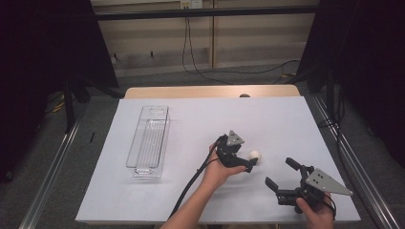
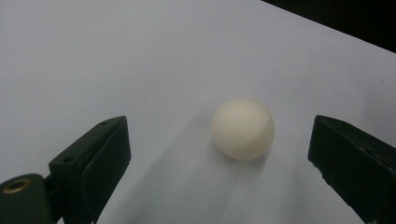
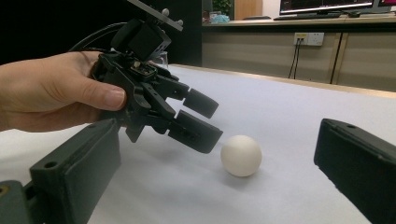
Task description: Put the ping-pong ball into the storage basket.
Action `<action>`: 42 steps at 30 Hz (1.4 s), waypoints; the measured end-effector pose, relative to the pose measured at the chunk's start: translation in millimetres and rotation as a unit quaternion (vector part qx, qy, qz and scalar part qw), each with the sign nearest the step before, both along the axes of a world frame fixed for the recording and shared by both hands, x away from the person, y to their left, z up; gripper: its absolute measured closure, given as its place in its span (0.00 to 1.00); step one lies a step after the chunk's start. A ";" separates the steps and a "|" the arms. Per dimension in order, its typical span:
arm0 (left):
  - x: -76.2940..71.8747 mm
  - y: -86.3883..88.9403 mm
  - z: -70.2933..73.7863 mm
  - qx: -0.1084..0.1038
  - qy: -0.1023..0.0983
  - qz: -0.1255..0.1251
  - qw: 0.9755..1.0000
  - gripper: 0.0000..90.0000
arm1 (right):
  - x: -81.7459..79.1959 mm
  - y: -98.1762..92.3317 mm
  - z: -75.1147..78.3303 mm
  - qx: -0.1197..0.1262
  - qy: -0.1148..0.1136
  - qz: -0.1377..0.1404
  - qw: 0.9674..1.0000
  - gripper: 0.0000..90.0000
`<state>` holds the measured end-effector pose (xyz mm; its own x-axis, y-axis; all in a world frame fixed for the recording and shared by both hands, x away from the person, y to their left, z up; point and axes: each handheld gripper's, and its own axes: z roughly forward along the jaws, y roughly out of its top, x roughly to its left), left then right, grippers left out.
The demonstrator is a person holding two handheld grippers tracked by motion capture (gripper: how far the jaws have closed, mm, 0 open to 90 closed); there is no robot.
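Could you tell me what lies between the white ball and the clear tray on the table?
In the high view, the left gripper sits beside the ball; beyond it, bare white table up to the tray.

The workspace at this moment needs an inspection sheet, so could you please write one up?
Surface: white sheet covering the table, wooden edge at the far side.
Job's things: white ball resting on the sheet between the left claw's open jaws, untouched.
Clutter: clear plastic bin at left, nothing seen inside.
Grippers: left claw open around the ball; right claw open, apart from the ball.
Cables: black cable trailing from the left claw; wall cable on the floor beyond.
Surroundings: black curtains, wooden wall panels.
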<state>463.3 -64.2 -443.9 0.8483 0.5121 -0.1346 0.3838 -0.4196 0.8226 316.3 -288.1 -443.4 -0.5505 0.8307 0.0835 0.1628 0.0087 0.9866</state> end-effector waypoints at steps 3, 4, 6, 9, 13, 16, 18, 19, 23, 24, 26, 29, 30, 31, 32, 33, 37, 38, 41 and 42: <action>0.9 -1.7 0.9 -0.003 0.006 0.003 1.000 0.07 | -0.2 0.0 0.1 0.001 -0.001 -0.001 1.000 0.00; 1.3 -2.6 1.1 -0.001 0.005 0.004 1.000 0.08 | -0.2 -0.2 0.1 0.001 0.000 -0.001 1.000 0.00; 1.0 -4.8 1.1 -0.003 0.006 0.000 1.000 0.09 | -0.3 -0.4 0.1 0.001 0.001 -0.001 1.000 0.00; 1.3 -7.0 0.9 -0.002 0.003 -0.001 1.000 0.09 | -0.3 -0.3 0.3 0.003 0.000 -0.001 1.000 0.00; 2.6 -8.8 0.5 0.001 0.004 -0.006 1.000 0.10 | -0.4 -0.1 0.3 0.003 0.000 -0.001 1.000 0.00; 3.5 -10.6 0.1 -0.001 0.001 -0.010 1.000 0.12 | -0.4 -0.2 0.3 0.003 0.000 -0.001 1.000 0.00; 3.4 -11.0 0.5 0.010 0.002 -0.012 1.000 0.13 | -0.4 -0.1 0.2 0.003 0.000 -0.001 1.000 0.00; 3.7 -11.7 -0.1 0.007 0.003 -0.014 1.000 0.14 | -0.4 -0.1 0.3 0.003 0.000 -0.001 1.000 0.00; 4.3 -13.8 -1.2 0.008 0.007 -0.023 1.000 0.17 | -0.4 -0.1 0.3 0.003 0.000 -0.001 1.000 0.00; 4.3 -14.1 -1.3 0.010 0.009 -0.024 1.000 0.19 | -0.4 0.0 0.3 0.004 0.000 -0.002 1.000 0.00; 4.2 -15.7 -1.6 0.009 0.011 -0.027 1.000 0.22 | -0.4 -0.3 0.3 0.002 0.000 -0.001 1.000 0.00; 4.7 -16.7 -2.9 0.013 0.009 -0.036 0.999 0.26 | -0.4 -0.1 0.4 0.005 0.000 -0.004 1.000 0.00; 5.0 -17.3 -3.8 0.012 0.008 -0.037 0.999 0.28 | -0.5 0.0 0.3 0.005 0.001 -0.003 1.000 0.00; 5.3 -17.2 -3.9 0.017 0.012 -0.040 0.999 0.28 | -0.4 -0.1 0.4 0.005 0.000 -0.004 1.000 0.00; 6.1 -17.4 -4.6 0.019 0.012 -0.041 0.999 0.30 | -0.4 -0.1 0.4 0.004 0.000 -0.004 1.000 0.00; 6.4 -17.5 -5.0 0.019 0.013 -0.043 0.999 0.32 | -0.4 -0.1 0.4 0.004 0.000 -0.004 1.000 0.00; 7.6 -19.3 -6.5 0.014 0.018 -0.039 0.999 0.37 | -0.5 -0.2 0.5 0.005 0.000 -0.004 1.000 0.00; 8.2 -19.5 -6.2 0.019 0.018 -0.044 0.999 0.37 | -0.5 -0.4 0.4 0.003 0.000 -0.003 1.000 0.00; 8.1 -22.3 -5.4 0.028 0.021 -0.048 0.998 0.38 | -0.4 -1.0 0.4 0.002 -0.001 -0.003 1.000 0.00; 8.6 -23.6 -5.8 0.025 0.018 -0.050 0.998 0.38 | -0.5 -0.7 0.4 0.005 0.000 -0.004 1.000 0.00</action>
